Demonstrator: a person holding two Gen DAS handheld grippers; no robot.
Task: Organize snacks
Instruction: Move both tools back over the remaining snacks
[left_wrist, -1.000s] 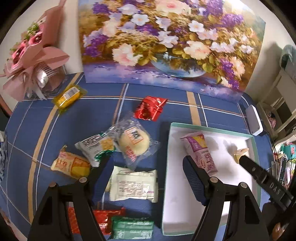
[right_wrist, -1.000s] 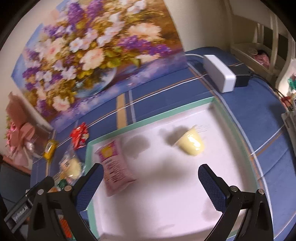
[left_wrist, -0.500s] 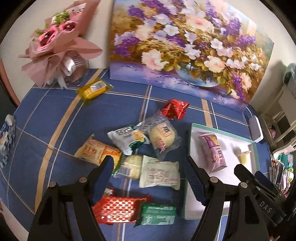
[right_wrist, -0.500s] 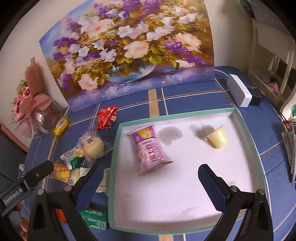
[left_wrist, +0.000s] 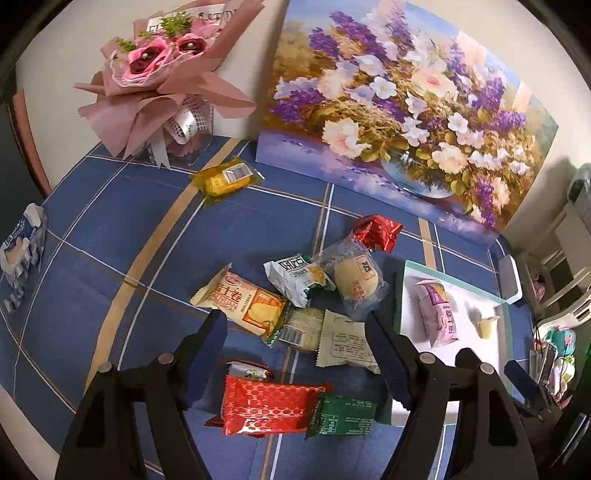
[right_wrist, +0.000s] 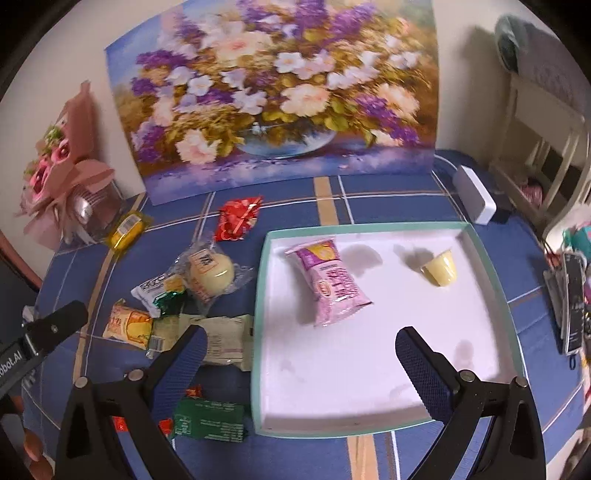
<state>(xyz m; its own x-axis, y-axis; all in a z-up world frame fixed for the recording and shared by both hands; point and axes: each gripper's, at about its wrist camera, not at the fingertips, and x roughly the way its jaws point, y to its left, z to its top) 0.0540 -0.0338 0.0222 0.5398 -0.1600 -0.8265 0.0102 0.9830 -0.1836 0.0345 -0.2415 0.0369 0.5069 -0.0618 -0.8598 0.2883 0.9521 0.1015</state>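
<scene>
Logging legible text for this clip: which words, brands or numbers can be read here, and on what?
"obot.AI", start cut off: the left gripper, its body seen from the right wrist.
"RAURIAN": the orange roll packet, beside large Chinese characters.
Too small or blurred: the pink packet in the white tray, the green packet, the barcode labels.

You have one white tray (right_wrist: 491, 273) holding two snacks: one pink packet (right_wrist: 332, 280) and one yellow jelly cup (right_wrist: 441, 272). On the tablecloth (left_wrist: 110, 236) you can count ten loose wrapped snacks (left_wrist: 347, 278), one of them at its left edge. One flower painting (left_wrist: 399, 99) and one bouquet (left_wrist: 162, 77) stand along the back edge.
</scene>
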